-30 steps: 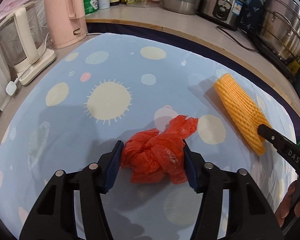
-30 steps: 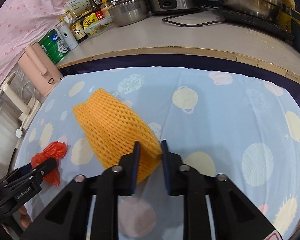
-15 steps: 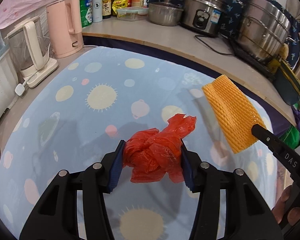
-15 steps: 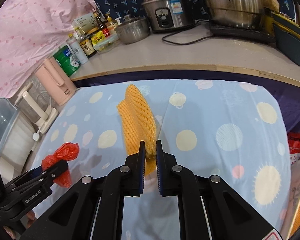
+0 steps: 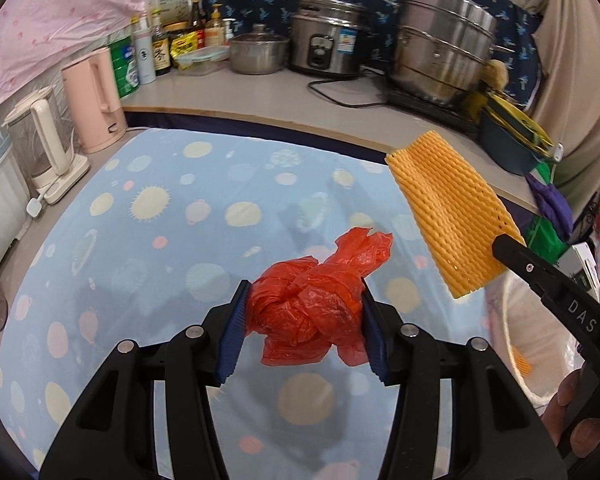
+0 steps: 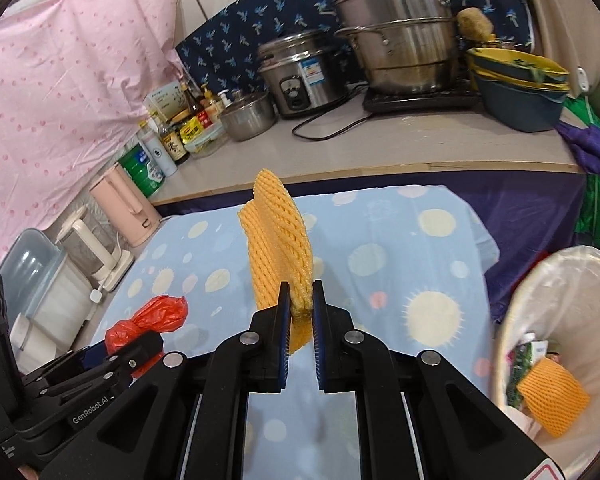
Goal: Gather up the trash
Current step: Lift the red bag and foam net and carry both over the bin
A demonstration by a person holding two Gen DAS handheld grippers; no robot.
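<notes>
My left gripper [image 5: 303,322] is shut on a crumpled red plastic bag [image 5: 312,304] and holds it above the blue spotted tablecloth [image 5: 172,232]. The bag also shows in the right wrist view [image 6: 148,320]. My right gripper [image 6: 301,312] is shut on the lower end of an orange foam fruit net [image 6: 278,244], held upright above the table; the net shows at the right in the left wrist view [image 5: 448,220]. A lined trash bin [image 6: 516,320] stands at the lower right, beside the table, with another orange net [image 6: 554,400] and packaging inside.
Behind the table runs a counter [image 5: 260,96] with a pink kettle [image 5: 96,100], a white kettle [image 5: 40,144], bottles, a rice cooker [image 5: 326,44], steel pots [image 5: 440,56] and stacked basins [image 6: 520,84]. A plastic box [image 6: 32,280] stands at the left.
Both grippers have lifted their loads off the tablecloth and risen. The orange net now hangs upright in the right gripper, and the trash bin has come into view at the right.
</notes>
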